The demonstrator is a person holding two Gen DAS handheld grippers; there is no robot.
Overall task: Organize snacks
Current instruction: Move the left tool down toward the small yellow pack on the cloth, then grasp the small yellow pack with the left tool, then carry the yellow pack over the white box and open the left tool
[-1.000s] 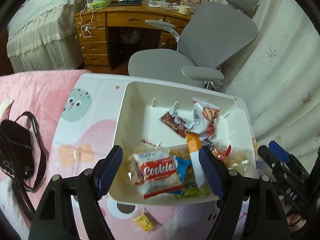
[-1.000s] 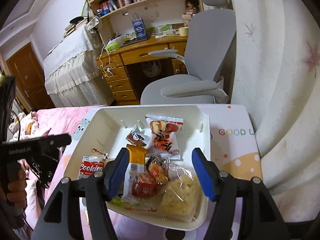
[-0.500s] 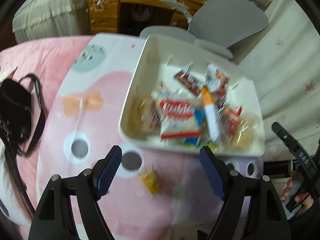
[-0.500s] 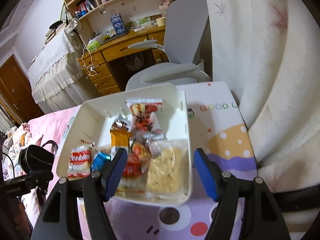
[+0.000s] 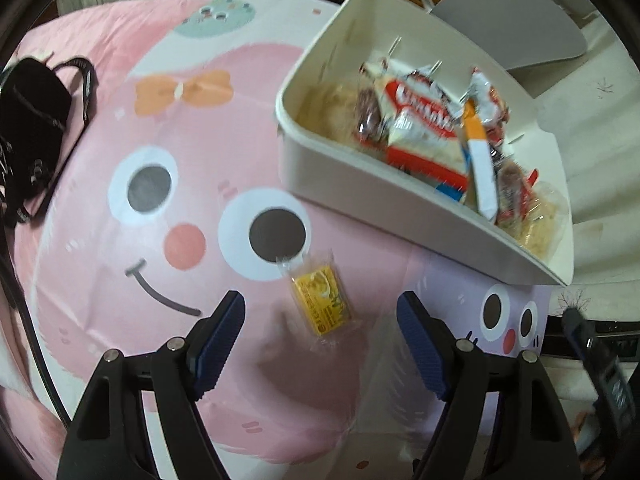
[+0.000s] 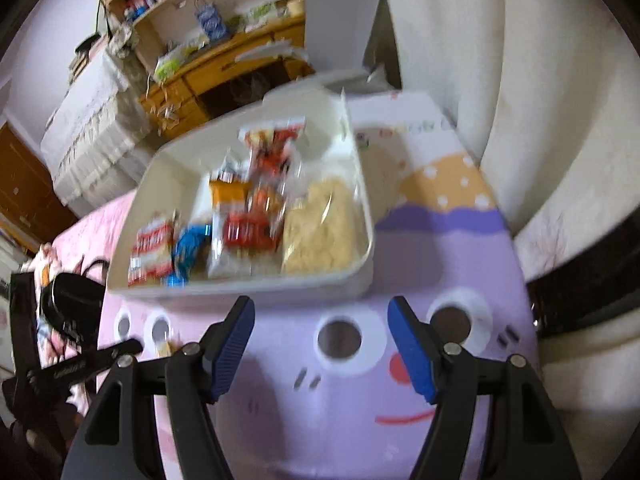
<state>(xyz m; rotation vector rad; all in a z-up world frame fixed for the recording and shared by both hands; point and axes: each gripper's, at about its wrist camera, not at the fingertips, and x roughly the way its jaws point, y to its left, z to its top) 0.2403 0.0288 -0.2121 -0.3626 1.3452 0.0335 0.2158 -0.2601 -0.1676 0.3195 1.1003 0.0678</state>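
A small yellow snack packet (image 5: 324, 304) lies loose on the pink cartoon bedspread, in front of the white bin (image 5: 320, 168). My left gripper (image 5: 320, 308) points steeply down over it. Its jaws are closing with the packet in the gap, and the pads are clear of it. The bin holds several snacks, among them a red and white Cookies pack (image 5: 424, 120) and an orange and white stick pack (image 5: 478, 152). My right gripper (image 6: 320, 322) is open and empty over the purple print, just short of the bin's front wall (image 6: 248, 288).
A black bag (image 5: 32, 120) with a strap lies on the bed at the left. Beyond the bin stand a grey office chair (image 5: 520, 28) and a wooden desk (image 6: 224, 68). A pale curtain (image 6: 520, 100) hangs along the right.
Both grippers have sunk and drawn back from over the bin to the bedspread in front of it. The yellow packet now sits between the left fingers in view.
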